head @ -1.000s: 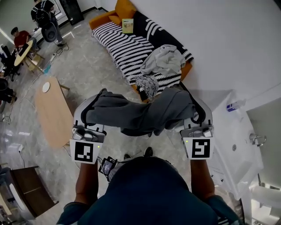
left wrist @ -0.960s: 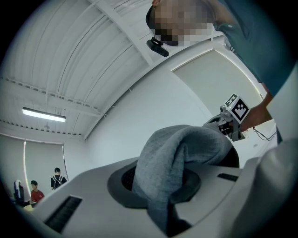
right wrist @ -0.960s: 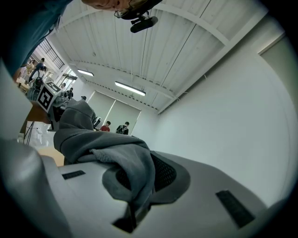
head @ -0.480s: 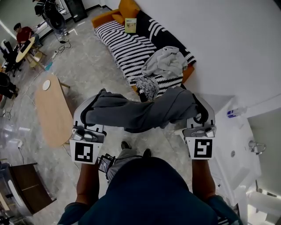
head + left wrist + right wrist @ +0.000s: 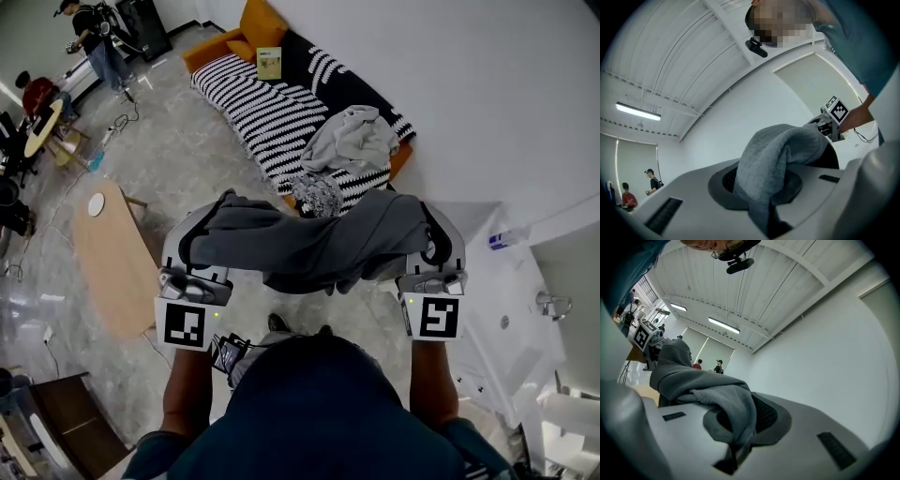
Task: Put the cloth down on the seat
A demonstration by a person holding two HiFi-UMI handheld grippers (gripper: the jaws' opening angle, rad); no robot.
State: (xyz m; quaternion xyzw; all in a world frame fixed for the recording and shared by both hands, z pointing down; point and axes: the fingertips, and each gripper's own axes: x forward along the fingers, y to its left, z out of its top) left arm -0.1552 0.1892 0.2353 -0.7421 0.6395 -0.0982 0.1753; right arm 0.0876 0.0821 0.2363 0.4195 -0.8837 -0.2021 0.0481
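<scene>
Head view has the dark grey fleece cloth (image 5: 309, 246) slung in the air between both grippers, well short of the black-and-white striped sofa seat (image 5: 267, 108) at 12 o'clock. Only the gripper views show the pinch: the left gripper (image 5: 208, 217) and right gripper (image 5: 424, 225) are each clamped tight on a cloth end. An oval wooden table (image 5: 108, 253) sits at 9 o'clock, with bare marble floor (image 5: 187, 150) between it and the sofa edge. The white wall (image 5: 487, 112) is close at 3.
</scene>
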